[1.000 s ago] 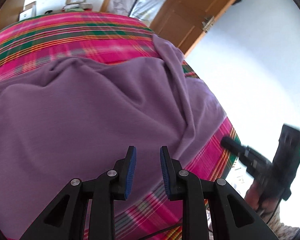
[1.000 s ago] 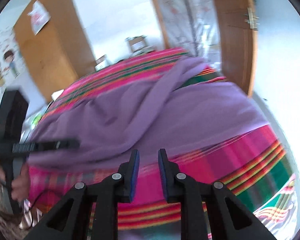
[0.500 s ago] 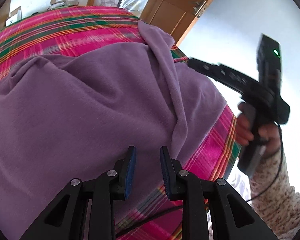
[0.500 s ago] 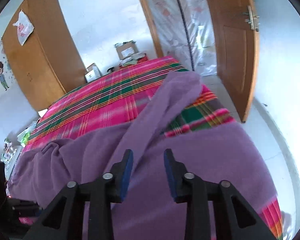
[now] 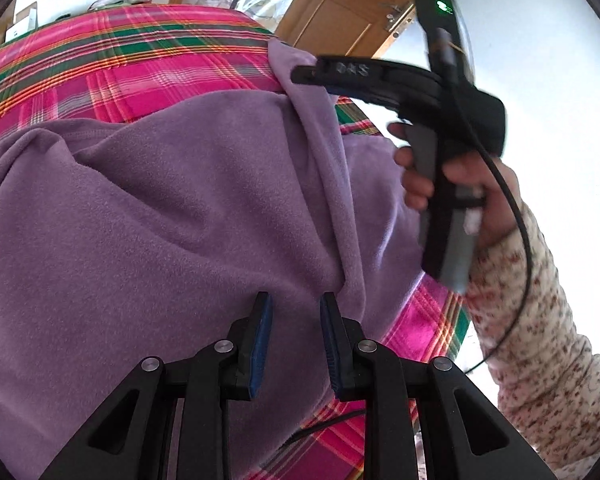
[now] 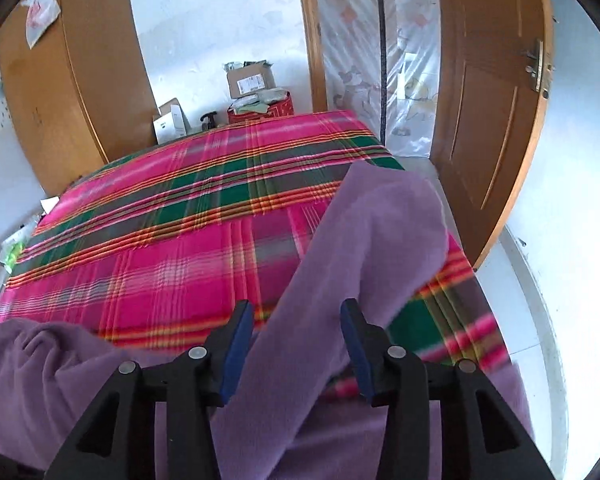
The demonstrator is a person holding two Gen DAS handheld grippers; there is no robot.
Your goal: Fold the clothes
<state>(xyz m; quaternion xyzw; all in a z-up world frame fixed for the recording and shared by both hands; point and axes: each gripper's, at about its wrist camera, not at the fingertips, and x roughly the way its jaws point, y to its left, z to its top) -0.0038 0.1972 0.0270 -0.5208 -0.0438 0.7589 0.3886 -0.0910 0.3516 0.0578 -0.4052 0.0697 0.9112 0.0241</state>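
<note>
The purple garment (image 6: 364,264) lay on the plaid bed (image 6: 180,248), its sleeve running from lower centre toward the upper right of the right wrist view. The right gripper (image 6: 296,344), nearer it, had just been opening, fingers straddling the sleeve unpressed. The left gripper (image 5: 296,336) hovered, fingers apart, empty.

A purple fleece garment (image 5: 172,208) lies rumpled on the plaid bedspread (image 6: 172,248), spread broadly beneath and ahead of the left hand-held gripper (image 5: 296,340). One long sleeve (image 6: 364,248) stretches away from the body, running forward between the open fingers of the right hand-held gripper (image 6: 298,344), its end reaching the bed's far right edge.
</note>
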